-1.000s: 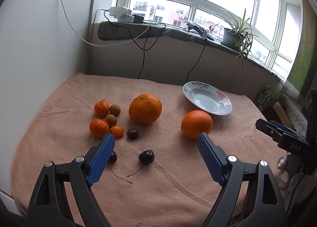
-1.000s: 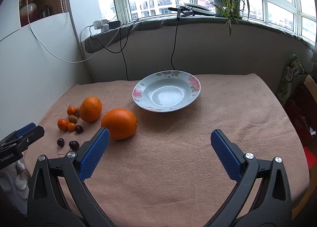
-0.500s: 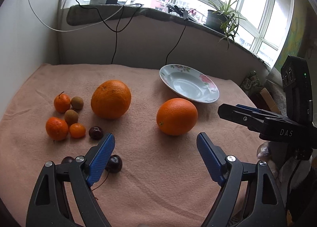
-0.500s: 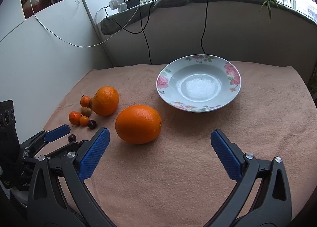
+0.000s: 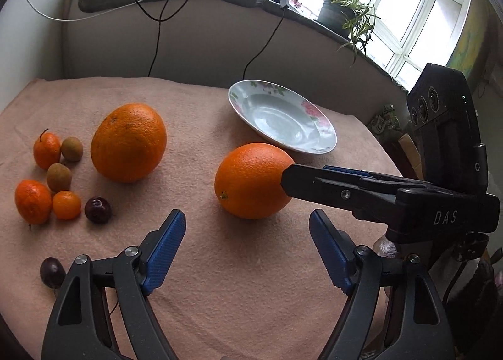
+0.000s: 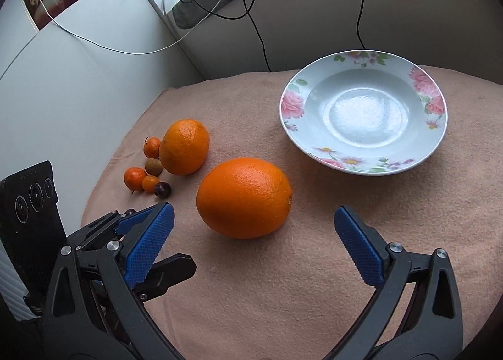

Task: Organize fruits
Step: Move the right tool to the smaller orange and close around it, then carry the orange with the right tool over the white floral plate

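The left claw (image 5: 246, 246) pointed down at a slant toward the pink cloth (image 5: 251, 281) on the counter. Its two blue pads stood far apart and had just been closing a little, with nothing between them. The near orange (image 5: 253, 180) lay just ahead of it, a bit past the tips, not touching the pads.

The right claw (image 6: 253, 245) also slanted down at the cloth. Its blue pads were spread wide, and it held nothing. The same orange (image 6: 244, 197) sat just ahead of it, in line with the gap, and the pads were not touching it. In the left view, one black finger of the right claw reached in from the right and covered part of the orange's right side; I could not tell if it touched. White letters on that claw's black body read "DAS" (image 5: 444, 218).

Farther ahead and to the right of both claws stood the flowered plate (image 6: 292, 105), with no fruit in it. Ahead and to the left of the left claw sat a bigger orange (image 5: 128, 142). Further left lay small tangerines (image 5: 33, 201), brown longans (image 5: 59, 177) and a dark cherry (image 5: 97, 209). Another cherry (image 5: 52, 272) lay just left of the left claw's left finger.
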`<state>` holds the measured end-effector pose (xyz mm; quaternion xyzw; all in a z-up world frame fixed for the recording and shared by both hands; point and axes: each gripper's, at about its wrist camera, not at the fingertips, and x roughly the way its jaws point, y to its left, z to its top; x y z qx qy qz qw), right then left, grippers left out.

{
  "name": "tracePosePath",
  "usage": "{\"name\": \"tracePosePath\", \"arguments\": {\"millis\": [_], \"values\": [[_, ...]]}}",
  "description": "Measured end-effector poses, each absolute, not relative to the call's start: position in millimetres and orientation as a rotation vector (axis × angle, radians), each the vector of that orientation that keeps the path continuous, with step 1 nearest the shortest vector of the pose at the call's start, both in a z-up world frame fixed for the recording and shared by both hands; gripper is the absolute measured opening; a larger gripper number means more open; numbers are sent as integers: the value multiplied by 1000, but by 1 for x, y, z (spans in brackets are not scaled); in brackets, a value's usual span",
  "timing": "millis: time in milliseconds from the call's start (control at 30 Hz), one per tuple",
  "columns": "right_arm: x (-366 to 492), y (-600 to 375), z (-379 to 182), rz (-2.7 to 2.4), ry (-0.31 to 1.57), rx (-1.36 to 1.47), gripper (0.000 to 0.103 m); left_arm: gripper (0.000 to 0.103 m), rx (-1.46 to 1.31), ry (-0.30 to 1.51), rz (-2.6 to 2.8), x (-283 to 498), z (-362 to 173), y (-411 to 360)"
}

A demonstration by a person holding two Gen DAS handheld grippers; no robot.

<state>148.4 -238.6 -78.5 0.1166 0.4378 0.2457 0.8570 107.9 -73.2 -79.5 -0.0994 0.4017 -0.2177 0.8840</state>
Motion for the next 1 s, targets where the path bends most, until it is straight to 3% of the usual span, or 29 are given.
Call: {"name": "tracePosePath", "arguments": {"millis": [267, 433, 1000], "values": [[158, -228, -80, 537, 935, 227, 103, 71, -246, 867, -474, 120, -85, -76], [162, -222, -81, 557, 946, 217, 93, 70, -261, 881, -475, 126, -87, -78], [175, -221, -96, 604, 1011, 272, 80, 68, -276, 917, -489, 140, -97, -81]]}}
